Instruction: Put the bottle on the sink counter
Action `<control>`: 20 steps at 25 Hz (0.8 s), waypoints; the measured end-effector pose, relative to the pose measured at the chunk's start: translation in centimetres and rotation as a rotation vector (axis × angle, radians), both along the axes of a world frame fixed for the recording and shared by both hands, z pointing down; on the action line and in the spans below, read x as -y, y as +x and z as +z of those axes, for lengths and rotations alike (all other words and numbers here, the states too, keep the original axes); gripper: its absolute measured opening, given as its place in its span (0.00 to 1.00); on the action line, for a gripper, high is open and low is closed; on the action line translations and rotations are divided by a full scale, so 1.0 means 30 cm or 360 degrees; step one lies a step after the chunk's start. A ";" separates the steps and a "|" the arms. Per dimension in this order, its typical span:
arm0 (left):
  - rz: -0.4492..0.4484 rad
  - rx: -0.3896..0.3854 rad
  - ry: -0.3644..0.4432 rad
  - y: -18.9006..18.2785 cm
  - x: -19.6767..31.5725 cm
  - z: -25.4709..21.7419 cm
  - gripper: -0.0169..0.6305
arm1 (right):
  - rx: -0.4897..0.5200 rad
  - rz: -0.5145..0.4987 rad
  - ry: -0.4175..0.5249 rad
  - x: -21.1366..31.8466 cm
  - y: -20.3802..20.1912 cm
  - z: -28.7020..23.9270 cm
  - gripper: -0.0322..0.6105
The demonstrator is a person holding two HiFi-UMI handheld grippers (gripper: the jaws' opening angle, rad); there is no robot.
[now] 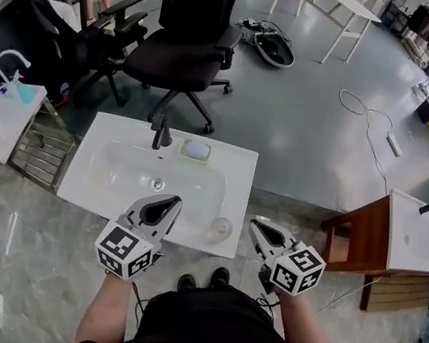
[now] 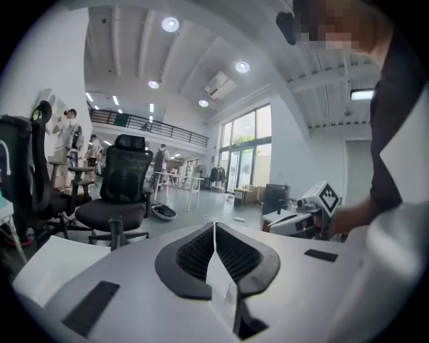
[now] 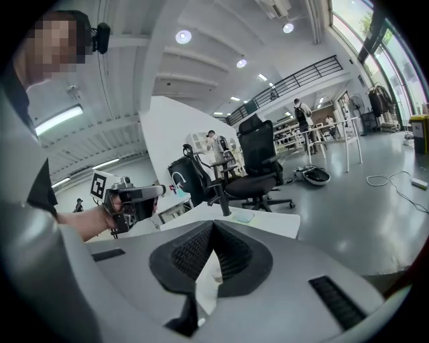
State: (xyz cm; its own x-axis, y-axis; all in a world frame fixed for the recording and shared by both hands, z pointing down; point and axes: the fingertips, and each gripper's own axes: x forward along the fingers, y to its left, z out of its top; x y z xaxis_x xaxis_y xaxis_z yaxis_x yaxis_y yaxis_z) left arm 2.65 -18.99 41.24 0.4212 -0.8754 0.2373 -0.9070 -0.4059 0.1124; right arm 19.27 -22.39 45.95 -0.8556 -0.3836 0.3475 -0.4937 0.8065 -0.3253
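Note:
In the head view a clear bottle (image 1: 221,228) stands upright on the white sink counter (image 1: 233,180), near its front right corner. My left gripper (image 1: 169,202) hovers over the counter's front edge, just left of the bottle, jaws shut with nothing between them. To the right of the bottle, off the counter's corner, is my right gripper (image 1: 259,229), shut and empty too. The left gripper view shows its own jaws (image 2: 214,231) pressed together and the right gripper (image 2: 310,213) beyond. The right gripper view shows its jaws (image 3: 213,229) meeting and the left gripper (image 3: 131,198) to the left.
A black faucet (image 1: 159,134) and a pale soap dish (image 1: 195,150) stand at the sink's back edge. Behind are black office chairs (image 1: 189,47). A wire rack (image 1: 41,152) is to the left and a wooden stand with a white top (image 1: 409,234) to the right.

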 end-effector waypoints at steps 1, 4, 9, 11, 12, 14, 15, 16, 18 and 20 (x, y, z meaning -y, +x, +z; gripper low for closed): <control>-0.0016 -0.0045 0.0012 0.003 0.010 -0.024 0.05 | 0.0024 -0.0009 0.0011 0.014 0.014 -0.012 0.07; -0.0148 -0.0084 0.0059 -0.002 0.041 -0.088 0.04 | 0.0104 -0.0048 0.0013 0.042 0.052 -0.038 0.07; -0.0465 0.0058 0.0109 -0.011 0.051 -0.147 0.04 | 0.0213 -0.0174 0.0034 0.087 0.068 -0.065 0.07; -0.0542 0.0070 0.0116 -0.006 0.043 -0.158 0.04 | 0.0232 -0.0217 0.0059 0.109 0.058 -0.075 0.07; -0.0569 0.0085 0.0111 -0.007 0.041 -0.157 0.04 | 0.0239 -0.0231 0.0075 0.120 0.047 -0.081 0.07; -0.0595 0.0130 0.0091 -0.015 0.037 -0.143 0.04 | 0.0261 -0.0246 0.0101 0.132 0.025 -0.095 0.07; -0.0606 0.0148 0.0082 -0.022 0.035 -0.133 0.04 | 0.0271 -0.0251 0.0112 0.132 0.019 -0.103 0.07; -0.0619 0.0157 0.0076 -0.033 0.035 -0.126 0.04 | 0.0273 -0.0256 0.0124 0.132 0.015 -0.110 0.07; -0.0646 0.0159 0.0071 -0.060 0.035 -0.125 0.04 | 0.0265 -0.0258 0.0146 0.136 0.010 -0.126 0.07; -0.0652 0.0162 0.0053 -0.088 0.033 -0.132 0.04 | 0.0268 -0.0252 0.0167 0.144 0.005 -0.150 0.07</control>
State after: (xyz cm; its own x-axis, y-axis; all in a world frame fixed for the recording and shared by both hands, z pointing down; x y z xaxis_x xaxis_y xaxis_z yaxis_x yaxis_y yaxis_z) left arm 0.02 -19.98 37.28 0.0129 -0.9734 0.2287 -0.9999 -0.0115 0.0071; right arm 19.41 -26.72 41.45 -0.9503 -0.2667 0.1607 -0.3046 0.9031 -0.3028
